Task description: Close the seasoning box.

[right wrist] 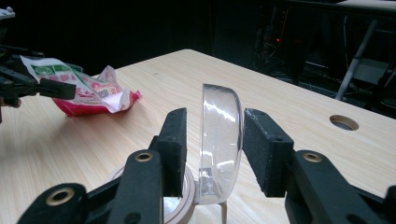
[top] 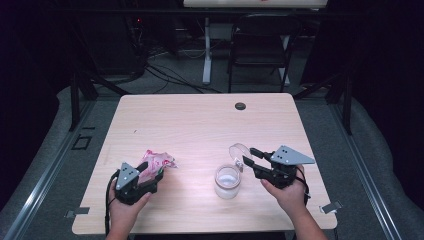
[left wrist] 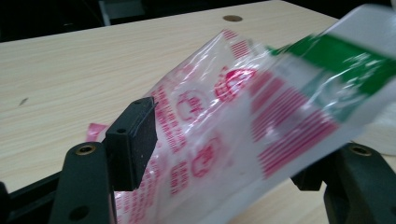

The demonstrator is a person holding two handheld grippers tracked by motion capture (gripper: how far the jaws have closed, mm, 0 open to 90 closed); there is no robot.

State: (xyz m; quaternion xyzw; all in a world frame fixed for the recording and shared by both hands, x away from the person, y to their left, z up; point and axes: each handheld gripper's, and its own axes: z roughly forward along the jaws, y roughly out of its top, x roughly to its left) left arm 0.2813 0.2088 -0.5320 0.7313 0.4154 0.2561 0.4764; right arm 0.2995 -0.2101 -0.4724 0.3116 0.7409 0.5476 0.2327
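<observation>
A crinkled red-and-white plastic packet [top: 156, 164] with a green band lies near the counter's [top: 200, 120] front left corner, its near end between the jaws of the left tongs [top: 150, 172], which stand apart around it without clamping. Towards the front right sits a clear plastic jar [top: 227, 182] whose hinged transparent lid [right wrist: 219, 140] stands upright. The right tongs [top: 248, 157] straddle that lid, one pad on each side, with narrow gaps showing, so the jaws are open and not pressing.
</observation>
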